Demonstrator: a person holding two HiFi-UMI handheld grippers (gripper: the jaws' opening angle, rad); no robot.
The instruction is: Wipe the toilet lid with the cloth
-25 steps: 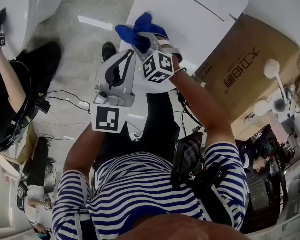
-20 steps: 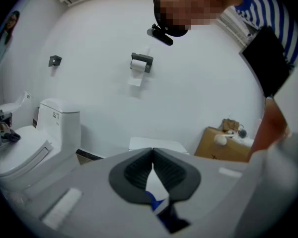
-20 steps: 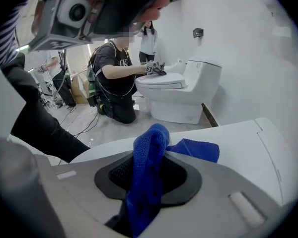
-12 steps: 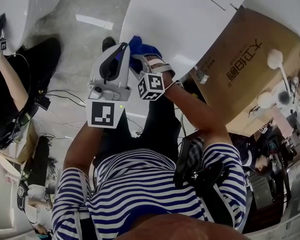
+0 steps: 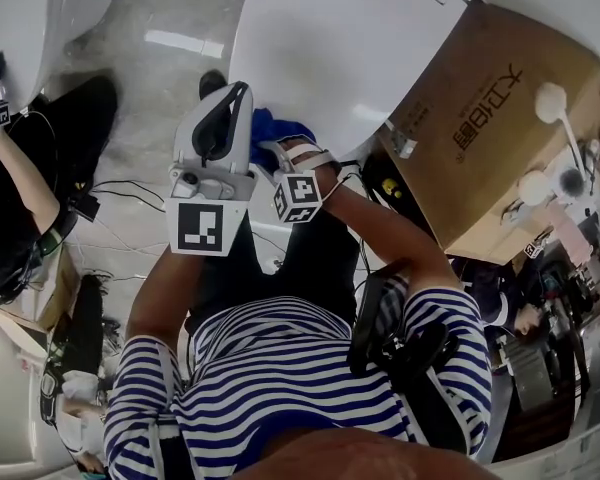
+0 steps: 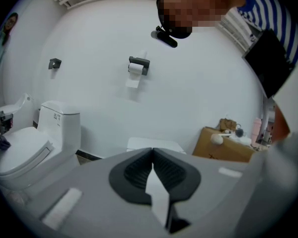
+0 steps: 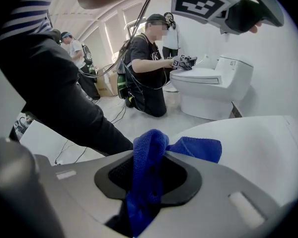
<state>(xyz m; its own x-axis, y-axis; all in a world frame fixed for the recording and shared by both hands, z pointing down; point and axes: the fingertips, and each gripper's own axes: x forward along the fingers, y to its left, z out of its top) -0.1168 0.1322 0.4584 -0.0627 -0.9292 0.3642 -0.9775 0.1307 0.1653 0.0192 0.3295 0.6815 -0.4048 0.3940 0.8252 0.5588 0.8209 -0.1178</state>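
Glossy floor (image 5: 170, 13) | cardboard box (image 5: 480, 118) beside toilet lid (image 5: 330, 38) | right tool (image 7: 148, 175) grips cloth (image 7: 150, 145)

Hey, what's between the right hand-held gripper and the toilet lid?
Only the cloth: the right hand-held gripper is shut on it, and its free end pokes out toward the lid. The right gripper view shows this.

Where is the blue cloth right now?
Centre of the head view: blue cloth clamped by the right gripper, at the near edge of the toilet lid.
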